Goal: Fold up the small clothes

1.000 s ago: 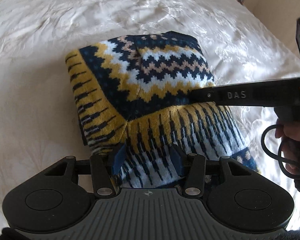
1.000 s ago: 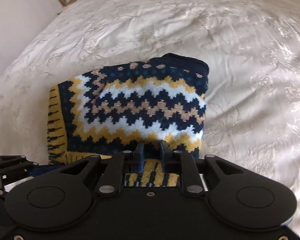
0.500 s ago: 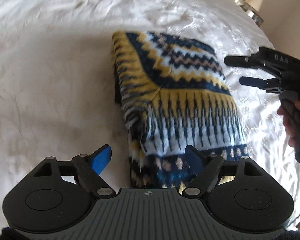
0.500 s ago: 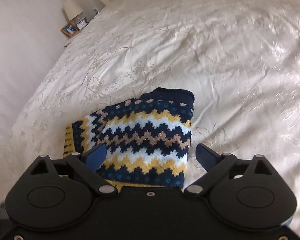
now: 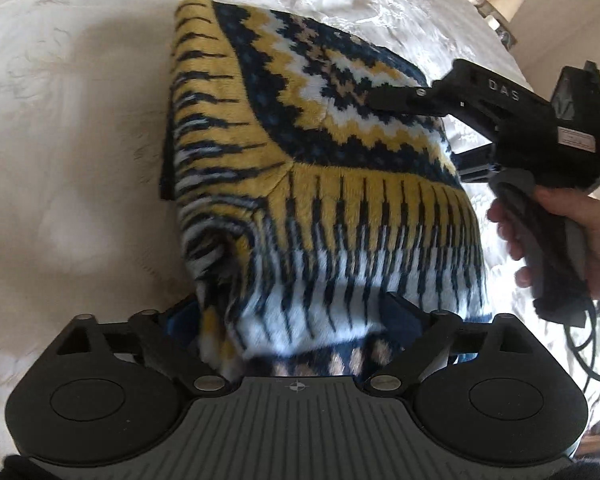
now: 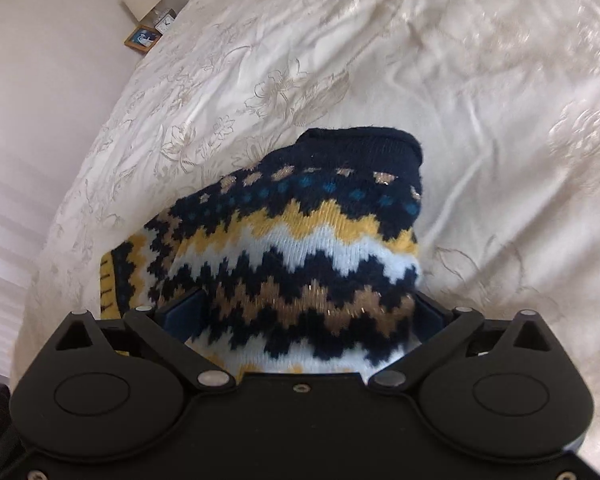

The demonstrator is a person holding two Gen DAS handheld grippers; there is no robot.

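While I hover over the bed: both my tools sit low at the folded sweater (image 5: 324, 184), which lies in a thick bundle on the cream bedspread (image 5: 72, 128).
Left gripper (image 5: 296, 316): its fingers have just been opening and now stand spread wide; the sweater's near edge bulges between them, with no squeeze I can see.
Right gripper (image 6: 308, 312): likewise just spread apart; the knit fills the gap between the blue pads (image 6: 186, 312), but nothing is pinched.
Right tool seen from the left: one black finger (image 5: 396, 98) lies across the zigzag panel, seemingly touching it; a hand (image 5: 580, 232) grips the handle.
Risk, fold springing: this knit looks bulky, so let go it may creep open.
Risk, snagging: if I pull back with a pad caught in the pile, I would probably drag the top layer askew.
Risk, uneven edges: the left side shows a dark layer poking out; pressing there could shove it further.
Writing: "DAS" (image 5: 504, 89) on the right tool's arm; its small white label is unreadable.
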